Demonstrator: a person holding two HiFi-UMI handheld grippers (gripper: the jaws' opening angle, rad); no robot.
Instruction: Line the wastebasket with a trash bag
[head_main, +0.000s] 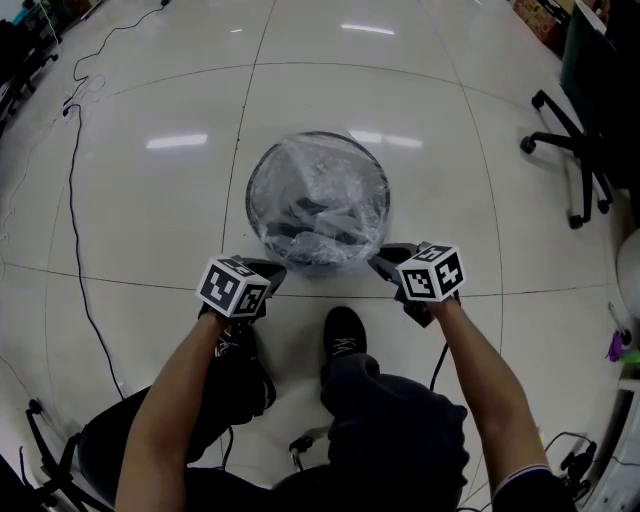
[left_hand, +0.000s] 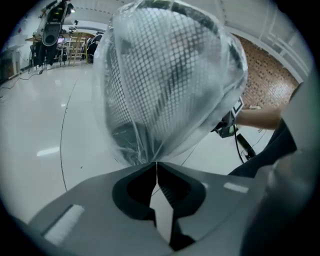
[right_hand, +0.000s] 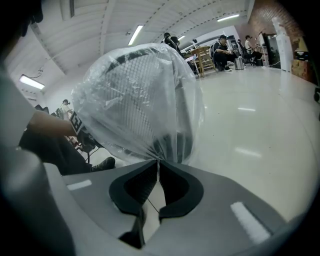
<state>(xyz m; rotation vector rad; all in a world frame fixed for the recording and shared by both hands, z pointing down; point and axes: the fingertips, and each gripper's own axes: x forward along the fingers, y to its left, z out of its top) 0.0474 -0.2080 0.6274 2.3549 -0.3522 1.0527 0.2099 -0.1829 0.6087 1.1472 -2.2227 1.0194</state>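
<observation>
Left gripper (left_hand: 156, 165): jaws pressed together, tips pinching clear trash bag (left_hand: 150, 142) film. Right gripper (right_hand: 158, 162): likewise closed, nipping the bag's edge. Just beyond and between both, mesh wastebasket (head_main: 318, 137) stands upright on floor (head_main: 150, 220), long axis vertical, mouth up, bag stretched over it.

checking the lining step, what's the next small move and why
Probably ease both down a little: left claw and right claw each pinch the trash bag film, which covers the wastebasket mouth and mesh wall, so pulling lower should seat it.
</observation>
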